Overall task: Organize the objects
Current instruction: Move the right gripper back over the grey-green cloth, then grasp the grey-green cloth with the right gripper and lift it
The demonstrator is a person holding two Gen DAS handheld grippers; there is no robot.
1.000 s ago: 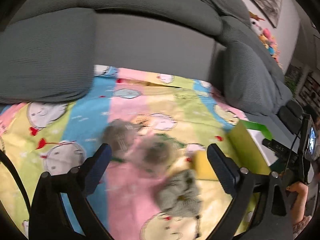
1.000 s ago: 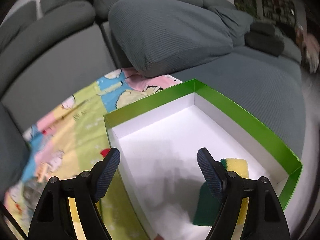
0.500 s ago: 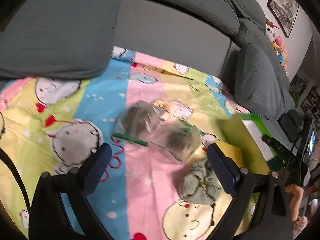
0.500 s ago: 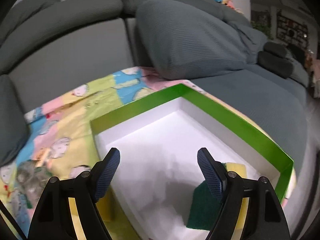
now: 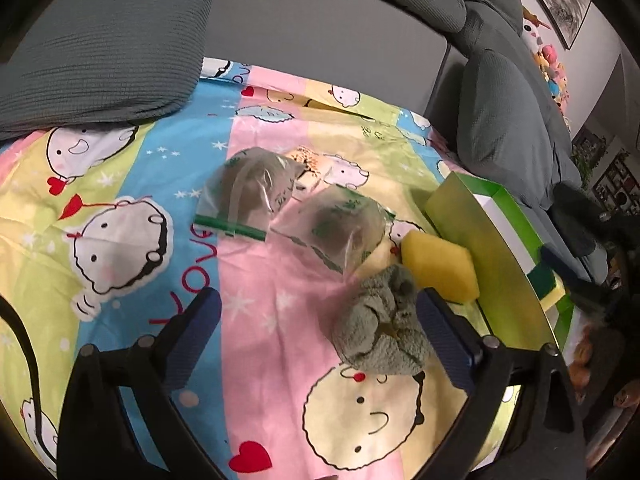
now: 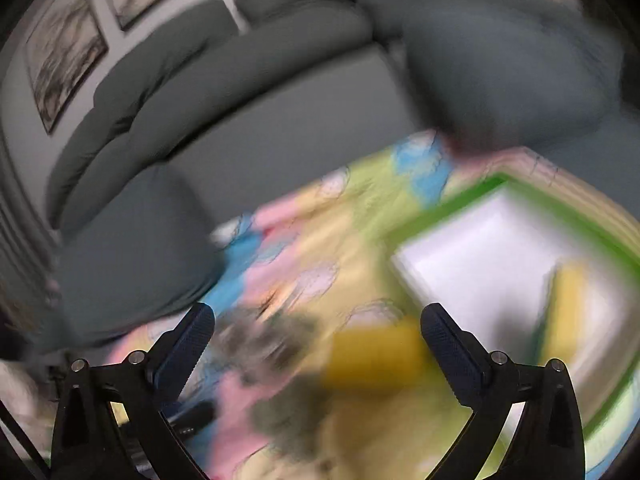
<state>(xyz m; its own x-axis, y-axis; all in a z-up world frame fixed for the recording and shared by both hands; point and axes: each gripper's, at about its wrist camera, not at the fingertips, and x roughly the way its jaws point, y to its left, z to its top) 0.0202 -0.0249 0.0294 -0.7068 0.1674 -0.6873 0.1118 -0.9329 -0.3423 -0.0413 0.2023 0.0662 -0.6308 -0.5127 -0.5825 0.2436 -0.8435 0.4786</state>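
Observation:
In the left wrist view, a grey-green rolled cloth [image 5: 380,324] lies on the cartoon sheet [image 5: 120,184], just left of the right finger. A yellow sponge [image 5: 440,272] lies beside a green box [image 5: 492,248] holding a green-yellow sponge [image 5: 546,284]. Two clear bags [image 5: 256,192] [image 5: 340,224] with dark contents lie farther back. My left gripper [image 5: 316,332] is open and empty above the sheet. The right wrist view is blurred: my right gripper [image 6: 316,344] is open and empty, with the yellow sponge [image 6: 372,356] between its fingers and the box [image 6: 496,184] at right.
A grey sofa backrest [image 5: 320,32] and cushions [image 5: 104,40] [image 5: 508,120] ring the sheet. Plush toys [image 5: 544,60] sit at the far right on the sofa. The other gripper's dark body [image 5: 612,248] shows at the right edge.
My right gripper has swung left, away from the box interior toward the yellow sponge on the sheet. My left gripper has pulled back, so the bags and cloth show sharper.

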